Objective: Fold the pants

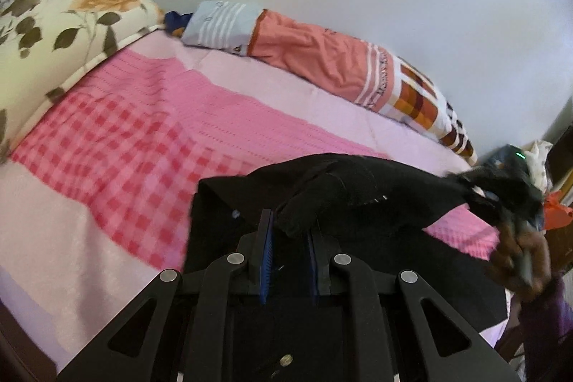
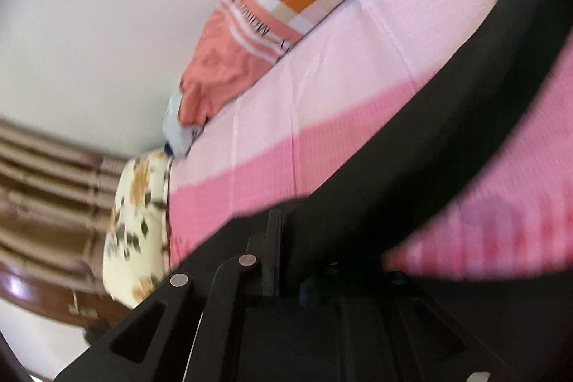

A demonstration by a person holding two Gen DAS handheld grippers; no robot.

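Black pants (image 1: 358, 196) are lifted over a pink bed, stretched between both grippers. My left gripper (image 1: 290, 235) is shut on a bunched fold of the pants, with cloth pinched between its blue pads (image 1: 265, 238). At the far right a hand holds my right gripper (image 1: 480, 194), which grips the other end of the cloth. In the blurred right wrist view the pants (image 2: 429, 131) run as a dark band up to the right and cover my right gripper (image 2: 301, 249). Only its left finger (image 2: 274, 235) shows; the cloth hides the other.
The bed has a pale pink sheet (image 1: 322, 88) and a pink checked blanket (image 1: 125, 138). A floral pillow (image 1: 64, 24) lies at its left end. A rolled orange and checked quilt (image 1: 322, 59) lies along the white wall. Clutter (image 1: 551, 203) stands past the bed's right end.
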